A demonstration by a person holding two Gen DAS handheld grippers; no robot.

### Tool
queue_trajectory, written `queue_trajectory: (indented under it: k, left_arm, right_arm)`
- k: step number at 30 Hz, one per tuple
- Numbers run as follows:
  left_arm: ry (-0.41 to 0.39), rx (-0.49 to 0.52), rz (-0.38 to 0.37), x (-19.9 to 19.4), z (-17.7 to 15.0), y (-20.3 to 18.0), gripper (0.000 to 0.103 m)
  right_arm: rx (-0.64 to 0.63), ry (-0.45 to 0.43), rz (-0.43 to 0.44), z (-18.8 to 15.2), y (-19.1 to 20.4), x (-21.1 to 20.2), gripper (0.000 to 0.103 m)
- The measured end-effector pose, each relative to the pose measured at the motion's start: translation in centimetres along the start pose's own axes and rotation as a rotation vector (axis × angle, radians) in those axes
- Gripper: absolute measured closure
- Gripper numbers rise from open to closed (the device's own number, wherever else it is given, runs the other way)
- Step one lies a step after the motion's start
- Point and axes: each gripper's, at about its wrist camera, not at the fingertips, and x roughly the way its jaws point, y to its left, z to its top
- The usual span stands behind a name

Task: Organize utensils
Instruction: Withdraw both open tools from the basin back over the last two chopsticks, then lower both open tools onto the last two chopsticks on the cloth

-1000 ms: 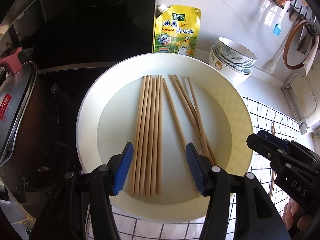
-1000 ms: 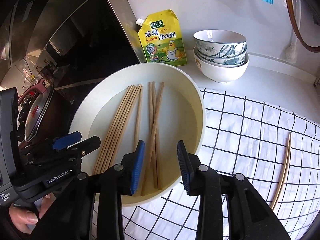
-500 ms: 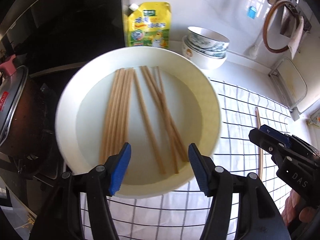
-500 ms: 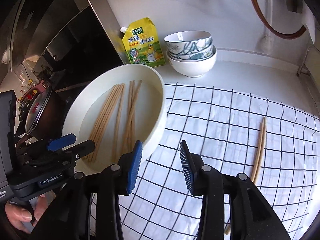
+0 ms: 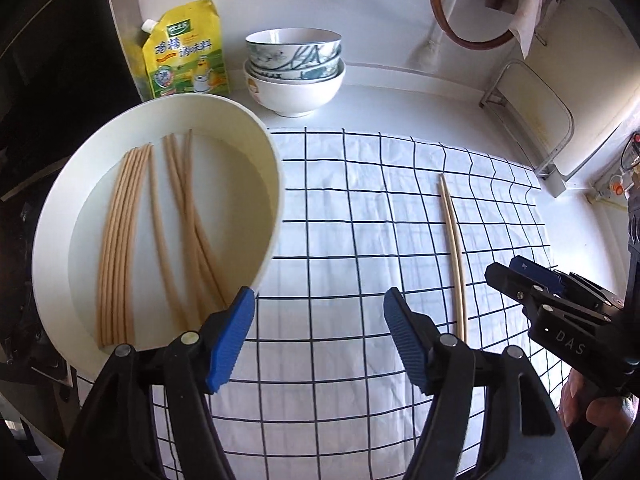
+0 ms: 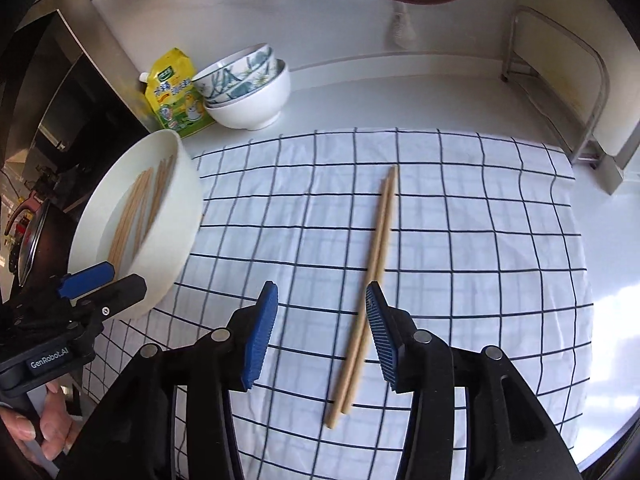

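Several wooden chopsticks (image 5: 120,236) lie in a wide white bowl (image 5: 52,216) at the left, also in the right wrist view (image 6: 136,216). A pair of chopsticks (image 6: 372,264) lies on the checked cloth (image 6: 460,240), seen too in the left wrist view (image 5: 454,248). My left gripper (image 5: 320,336) is open and empty over the cloth, right of the bowl. My right gripper (image 6: 320,328) is open and empty, with the pair's near part between its fingers, below them.
A yellow seasoning pouch (image 5: 186,52) and stacked bowls (image 5: 294,70) stand at the back by the wall. A dark pot (image 6: 28,236) sits left of the white bowl. A metal rack (image 6: 560,92) stands at the right. The counter edge is right of the cloth.
Both grippers have swung right, away from the bowl and over the cloth. The right gripper now sits over the chopstick pair. Both stay open.
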Motion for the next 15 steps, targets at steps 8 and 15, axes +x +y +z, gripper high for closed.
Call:
queue_trajectory:
  k: [8,15]
  left_arm:
    - [0.015,0.032,0.005,1.6,0.2,-3.0,0.037]
    - [0.053,0.034,0.014,2.7,-0.8,-3.7,0.037]
  right_arm:
    - [0.042,0.043,-0.033,-1.3,-3.3,2.7,0.056]
    - [0.020,0.050,-0.066,-1.8,-3.1,4.8,0.056]
